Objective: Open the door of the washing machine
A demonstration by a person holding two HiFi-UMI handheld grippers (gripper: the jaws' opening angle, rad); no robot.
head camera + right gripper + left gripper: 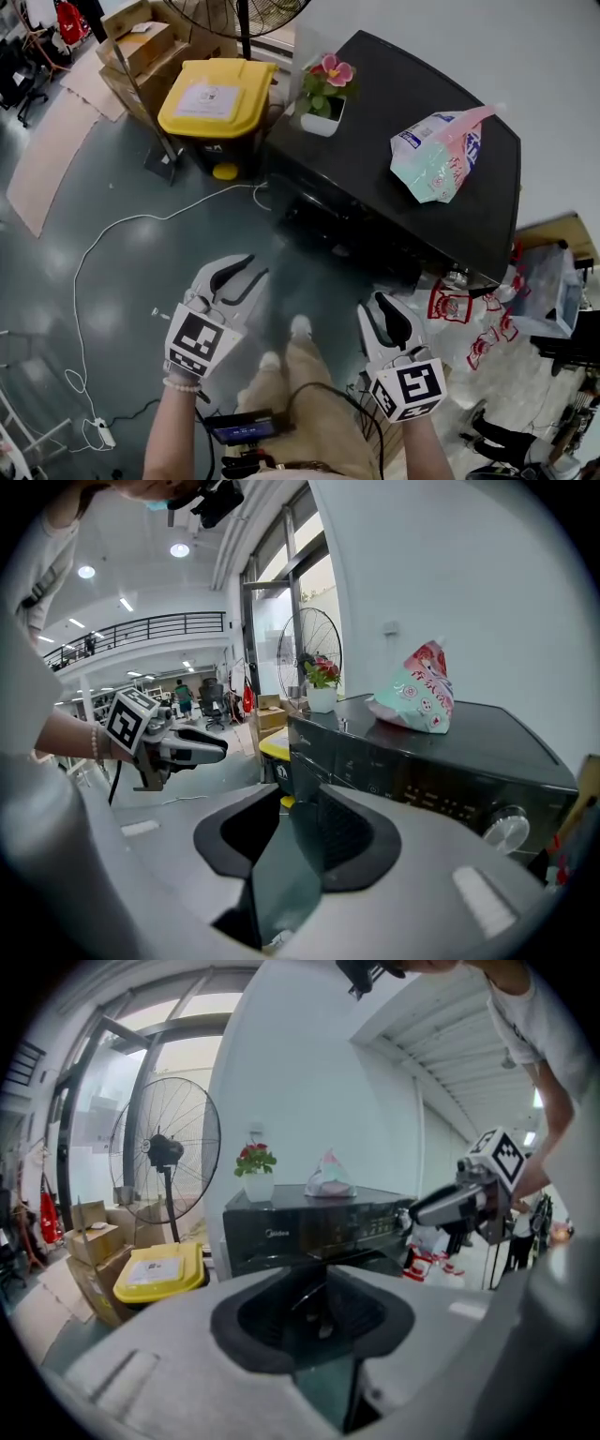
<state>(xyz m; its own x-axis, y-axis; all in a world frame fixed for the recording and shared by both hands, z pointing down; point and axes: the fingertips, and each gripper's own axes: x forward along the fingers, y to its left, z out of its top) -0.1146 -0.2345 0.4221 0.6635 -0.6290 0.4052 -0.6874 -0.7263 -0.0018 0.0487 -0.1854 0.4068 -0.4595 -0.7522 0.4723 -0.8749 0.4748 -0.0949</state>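
The black washing machine point(394, 103) stands ahead of me, its top seen from above in the head view. Its front with the control panel point(319, 1227) faces both grippers, and the door below the panel is mostly hidden behind my jaws. My left gripper point(236, 277) hangs over the floor short of the machine's front. It is open, nothing between the jaws point(323, 1307). My right gripper point(386, 314) is level with it to the right, also open and empty point(291, 846), close to the machine's front right part point(422, 771). Neither touches the machine.
On the machine's top sit a potted flower point(323, 92) and a pastel bag point(436, 155). A yellow-lidded bin point(216, 98), cardboard boxes point(141, 47) and a standing fan point(164, 1152) are to its left. A white cable point(103, 234) crosses the floor; red-and-white packets point(459, 309) lie at the right.
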